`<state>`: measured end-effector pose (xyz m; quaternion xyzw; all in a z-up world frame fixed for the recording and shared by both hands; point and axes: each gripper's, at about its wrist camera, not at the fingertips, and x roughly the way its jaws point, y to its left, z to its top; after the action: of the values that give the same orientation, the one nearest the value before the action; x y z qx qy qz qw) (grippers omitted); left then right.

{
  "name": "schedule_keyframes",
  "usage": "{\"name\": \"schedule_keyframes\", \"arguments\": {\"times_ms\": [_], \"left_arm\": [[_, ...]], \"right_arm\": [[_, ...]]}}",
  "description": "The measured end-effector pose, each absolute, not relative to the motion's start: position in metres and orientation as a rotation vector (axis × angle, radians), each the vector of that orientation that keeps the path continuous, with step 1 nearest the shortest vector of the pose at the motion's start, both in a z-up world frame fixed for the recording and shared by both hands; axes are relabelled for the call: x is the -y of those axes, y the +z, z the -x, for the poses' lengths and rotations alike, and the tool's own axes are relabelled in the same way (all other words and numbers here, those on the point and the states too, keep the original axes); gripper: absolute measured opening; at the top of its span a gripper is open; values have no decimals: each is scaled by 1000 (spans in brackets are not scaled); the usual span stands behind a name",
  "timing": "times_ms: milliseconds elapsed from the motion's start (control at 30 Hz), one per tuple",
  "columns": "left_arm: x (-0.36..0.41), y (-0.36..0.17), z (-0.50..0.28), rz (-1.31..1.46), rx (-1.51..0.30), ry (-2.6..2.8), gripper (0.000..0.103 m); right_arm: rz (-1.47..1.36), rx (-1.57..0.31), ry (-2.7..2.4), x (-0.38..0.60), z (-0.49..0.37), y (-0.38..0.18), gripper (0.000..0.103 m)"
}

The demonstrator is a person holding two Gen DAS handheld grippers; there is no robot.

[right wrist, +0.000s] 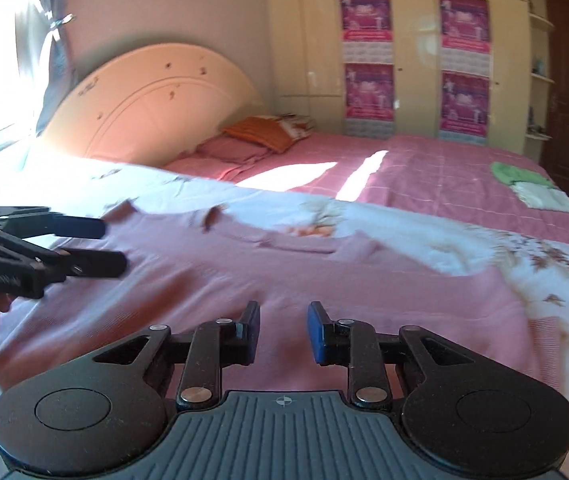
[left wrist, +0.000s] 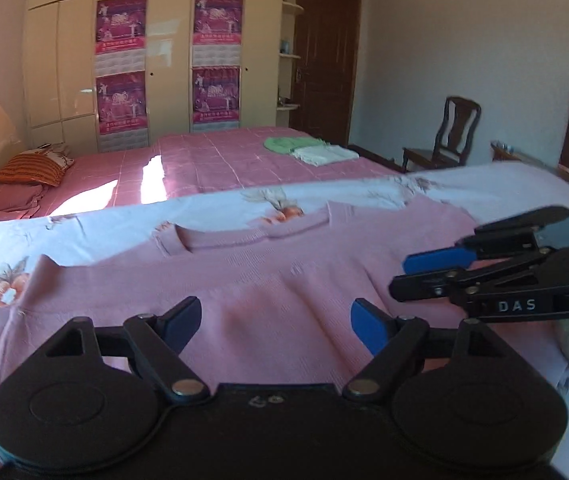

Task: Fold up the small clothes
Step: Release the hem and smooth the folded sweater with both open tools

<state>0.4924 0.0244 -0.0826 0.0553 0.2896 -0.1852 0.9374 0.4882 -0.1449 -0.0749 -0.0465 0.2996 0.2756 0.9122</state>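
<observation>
A pink knitted sweater lies spread flat on a white floral-print cloth, its neckline toward the far side. My left gripper hovers over the sweater's near part, jaws wide open with nothing between them. It also shows at the left edge of the right wrist view. My right gripper stands over the sweater's near edge, jaws a small way apart and gripping nothing. In the left wrist view the right gripper comes in from the right, over the sweater's right side.
Beyond the cloth-covered surface is a bed with a pink checked cover. Folded green and white clothes lie on it, with pillows at its head. A wooden chair, a wardrobe and a door stand behind.
</observation>
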Motion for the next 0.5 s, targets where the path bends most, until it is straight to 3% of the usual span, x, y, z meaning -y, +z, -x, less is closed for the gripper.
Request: {"name": "schedule_keyframes", "arguments": {"times_ms": [167,233,300,500], "left_arm": [[-45,-102,-485,-170,-647,-319,94],[-68,-99,-477,-109,-639,-285,94],[-78,-91,-464,-92,-649,-240,85],[-39,-75,-414,-48,-565,-285,92]], "right_arm": [[-5,-689,432,171,-495,-89,28],[12,-701,376,189,-489,-86,28],[-9,-705,389,198,-475,-79,28],[-14,-630,486,162,-410,-63,28]]}}
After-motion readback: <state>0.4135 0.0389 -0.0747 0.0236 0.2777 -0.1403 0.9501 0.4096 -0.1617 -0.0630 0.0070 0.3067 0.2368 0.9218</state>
